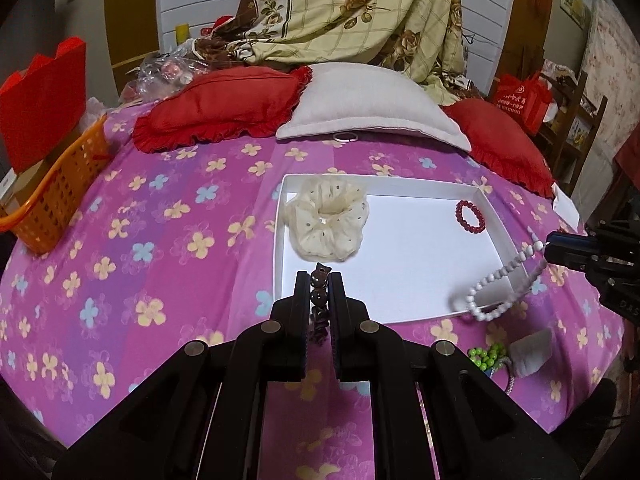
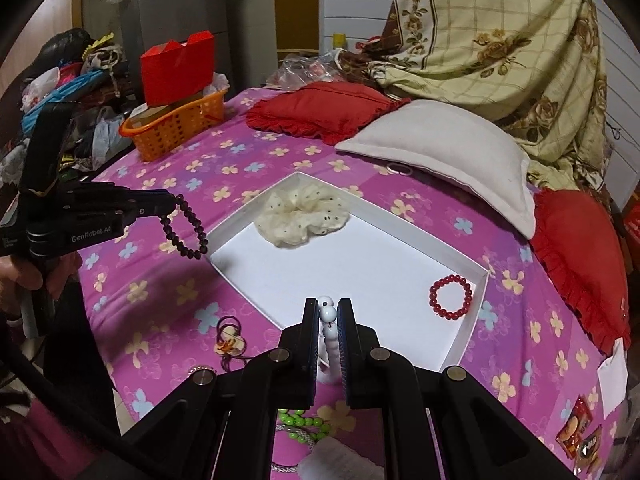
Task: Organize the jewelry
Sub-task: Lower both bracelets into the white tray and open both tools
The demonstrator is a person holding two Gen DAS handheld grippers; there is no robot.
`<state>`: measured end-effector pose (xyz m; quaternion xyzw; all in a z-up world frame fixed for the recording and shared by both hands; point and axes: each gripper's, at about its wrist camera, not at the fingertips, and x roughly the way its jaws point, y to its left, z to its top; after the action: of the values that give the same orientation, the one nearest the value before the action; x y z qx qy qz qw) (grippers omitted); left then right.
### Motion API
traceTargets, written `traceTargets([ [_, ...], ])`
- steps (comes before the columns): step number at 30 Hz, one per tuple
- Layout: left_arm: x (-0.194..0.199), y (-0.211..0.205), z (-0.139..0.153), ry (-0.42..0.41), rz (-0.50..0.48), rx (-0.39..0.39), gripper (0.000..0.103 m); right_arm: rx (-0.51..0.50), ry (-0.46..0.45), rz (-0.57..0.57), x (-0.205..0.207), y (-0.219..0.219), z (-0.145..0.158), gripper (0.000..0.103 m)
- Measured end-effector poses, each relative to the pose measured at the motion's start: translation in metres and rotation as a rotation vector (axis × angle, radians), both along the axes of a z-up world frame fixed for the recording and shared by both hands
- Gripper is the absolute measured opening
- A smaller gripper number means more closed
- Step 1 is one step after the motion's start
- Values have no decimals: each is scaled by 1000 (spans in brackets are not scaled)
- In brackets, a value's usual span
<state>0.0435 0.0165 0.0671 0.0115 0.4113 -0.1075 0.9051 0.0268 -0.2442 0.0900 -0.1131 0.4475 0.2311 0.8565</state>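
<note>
At the far left of the bed (image 2: 168,304), with its pink flowered sheet, an orange basket (image 2: 176,128) carries a red box (image 2: 178,66). Next, the left gripper (image 2: 176,202) has its fingers clenched on a dark beaded bracelet (image 2: 186,228), which hangs in a loop above the sheet just beside the left rim of the white tray (image 2: 468,336). Inside the tray, a cream scrunchie (image 2: 300,214) lies near the far left corner and a red bead bracelet (image 2: 451,298) near the right wall. The right gripper (image 2: 329,312) grips a white bead bracelet (image 2: 328,314) over the tray's near edge. Green beads (image 2: 300,424) lie on the sheet below it. Red and white pillows (image 2: 440,144) sit behind the tray.
</note>
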Motion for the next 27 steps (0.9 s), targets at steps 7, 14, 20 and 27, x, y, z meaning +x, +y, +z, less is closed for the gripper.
traceTargets([
  [7,14,-13,1,-6,-7,20,7,4,-3,-28,13,-6,-2,8],
  [14,31,-24,2,-5,-16,11,7,23,2,-47,34,-5,-4,8],
  [20,45,-34,-7,15,-26,-10,7,41,21,-52,57,4,-15,8],
  [27,64,-30,-38,81,0,-50,7,54,61,-55,91,22,-39,8],
])
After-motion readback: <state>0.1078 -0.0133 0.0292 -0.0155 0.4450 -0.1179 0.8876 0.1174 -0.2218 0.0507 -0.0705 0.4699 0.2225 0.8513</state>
